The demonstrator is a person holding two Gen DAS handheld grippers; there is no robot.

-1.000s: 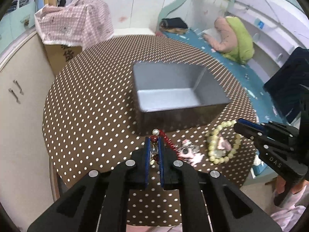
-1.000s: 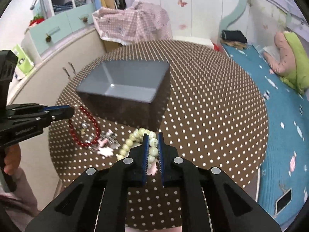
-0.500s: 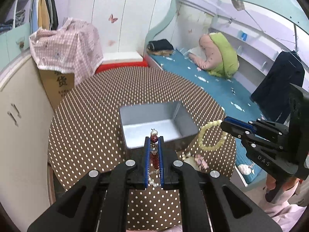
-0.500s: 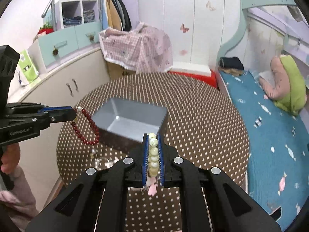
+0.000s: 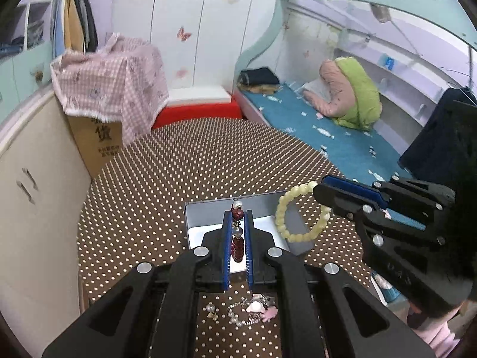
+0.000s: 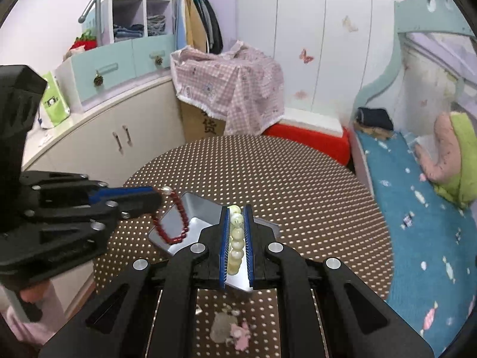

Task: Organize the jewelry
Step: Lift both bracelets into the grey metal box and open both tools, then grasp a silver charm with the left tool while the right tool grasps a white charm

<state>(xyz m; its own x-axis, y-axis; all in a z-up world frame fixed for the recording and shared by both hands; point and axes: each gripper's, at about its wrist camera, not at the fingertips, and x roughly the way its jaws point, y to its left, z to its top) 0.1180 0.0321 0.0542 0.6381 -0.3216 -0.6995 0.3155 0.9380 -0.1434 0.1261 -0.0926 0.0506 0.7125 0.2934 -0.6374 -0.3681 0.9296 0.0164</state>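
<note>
Left gripper (image 5: 237, 238) is pinching the red bead bracelet (image 6: 174, 222) right now, its blue fingers (image 5: 227, 247) nearly together with just the strand's width between them, dark red beads and a couple of pearly ones stacked in the gap. The rest of the loop is hanging free below the tips, dangling over the grey metal tray (image 5: 195, 219). Right gripper (image 6: 237, 238) is doing the same with the cream bead bracelet (image 5: 301, 211): fingers clamped narrowly on a short run of pale beads, the ring drooping beside the tray's right rim.

Both strands look light and limp, I'd say; round, glossy beads that could roll or slip out of a loose pinch, so holding across several beads, as they are, seems the safe grip. Elastic cord probably, so not fragile, but swinging.

Further out, a small heap of charms and a pink flower piece (image 5: 253, 310) is lying on the brown polka-dot tablecloth (image 5: 179, 164), on the near side of the tray, waiting its turn.
</note>
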